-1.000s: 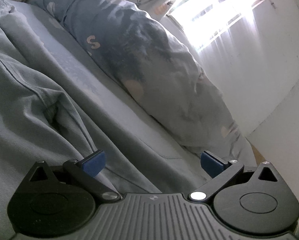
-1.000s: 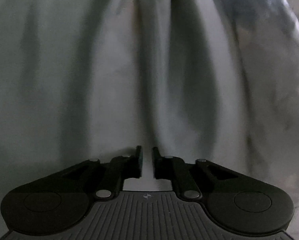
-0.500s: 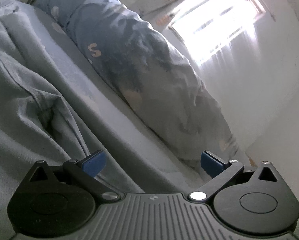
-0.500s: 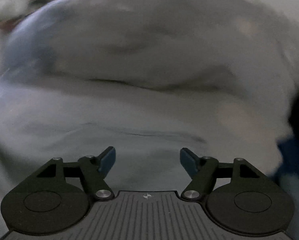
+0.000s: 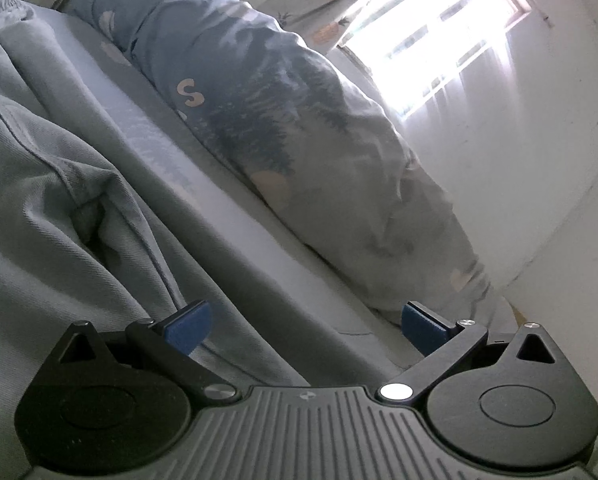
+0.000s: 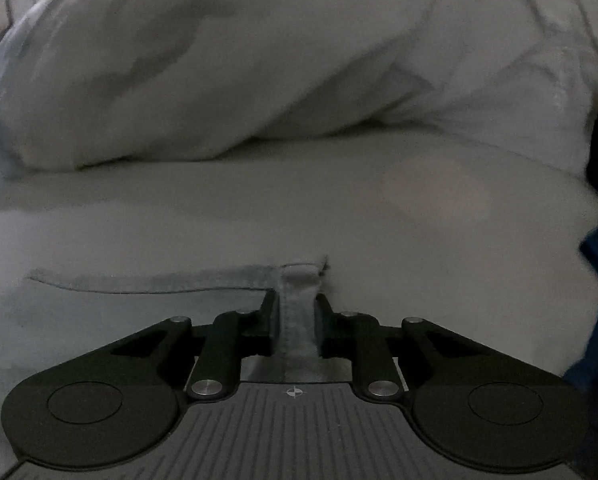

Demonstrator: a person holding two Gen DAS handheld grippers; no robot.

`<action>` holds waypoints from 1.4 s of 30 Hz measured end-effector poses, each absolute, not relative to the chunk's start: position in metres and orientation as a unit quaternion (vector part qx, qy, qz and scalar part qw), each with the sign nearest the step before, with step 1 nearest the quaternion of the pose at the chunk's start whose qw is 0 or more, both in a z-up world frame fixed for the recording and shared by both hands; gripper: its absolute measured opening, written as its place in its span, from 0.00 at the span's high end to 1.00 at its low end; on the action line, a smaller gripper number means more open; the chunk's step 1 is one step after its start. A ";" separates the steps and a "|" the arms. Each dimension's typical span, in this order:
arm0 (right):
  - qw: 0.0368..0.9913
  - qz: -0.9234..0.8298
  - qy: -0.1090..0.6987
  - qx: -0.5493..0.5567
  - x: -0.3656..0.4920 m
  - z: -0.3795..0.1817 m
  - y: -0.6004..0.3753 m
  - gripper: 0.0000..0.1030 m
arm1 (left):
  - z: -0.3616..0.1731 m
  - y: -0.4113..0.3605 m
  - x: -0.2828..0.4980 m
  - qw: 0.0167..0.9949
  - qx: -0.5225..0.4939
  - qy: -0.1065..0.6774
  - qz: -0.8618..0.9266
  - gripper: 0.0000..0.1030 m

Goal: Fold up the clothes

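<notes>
Right gripper pinching the hem of the grey trousers to start a fold on the bed.

Its fingers are closing, nearly together, on a bunched strip of hem just in front of the rolled duvet. Half a second ago they stood wide over bare cloth. The left gripper hovers wide open and empty, as before, with the trousers beside its left finger. Next, I judge, the hem must be lifted and carried over without slipping.
</notes>
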State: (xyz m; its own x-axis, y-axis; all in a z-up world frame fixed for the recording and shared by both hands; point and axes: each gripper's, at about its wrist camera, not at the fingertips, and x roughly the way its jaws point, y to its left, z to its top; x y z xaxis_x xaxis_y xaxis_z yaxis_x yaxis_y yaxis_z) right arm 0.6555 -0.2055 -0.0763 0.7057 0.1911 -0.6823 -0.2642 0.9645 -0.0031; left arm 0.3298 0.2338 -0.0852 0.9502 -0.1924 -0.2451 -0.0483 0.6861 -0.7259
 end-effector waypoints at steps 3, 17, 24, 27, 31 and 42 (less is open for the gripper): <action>0.937 0.069 0.325 -0.109 0.650 -0.065 -0.198 0.82 | -0.083 0.234 0.330 0.905 -0.395 0.151 -0.046 0.00; 0.929 0.140 0.324 -0.110 0.577 -0.030 -0.137 0.35 | -0.017 0.347 0.323 0.913 -0.374 0.148 0.071 0.00; 0.878 0.296 0.348 -0.143 0.531 -0.030 -0.047 0.35 | -0.060 0.395 0.432 0.844 -0.375 0.376 0.072 0.00; 0.880 0.311 0.337 -0.119 0.508 -0.023 -0.033 0.35 | -0.076 0.404 0.464 0.860 -0.355 0.358 0.081 0.00; 0.899 0.312 0.303 -0.048 0.465 -0.010 -0.050 0.29 | -0.074 0.430 0.463 0.896 -0.360 0.241 0.094 0.00; 0.899 0.314 0.302 0.050 0.381 -0.012 -0.102 0.20 | -0.029 0.572 0.369 0.894 -0.319 0.226 0.218 0.00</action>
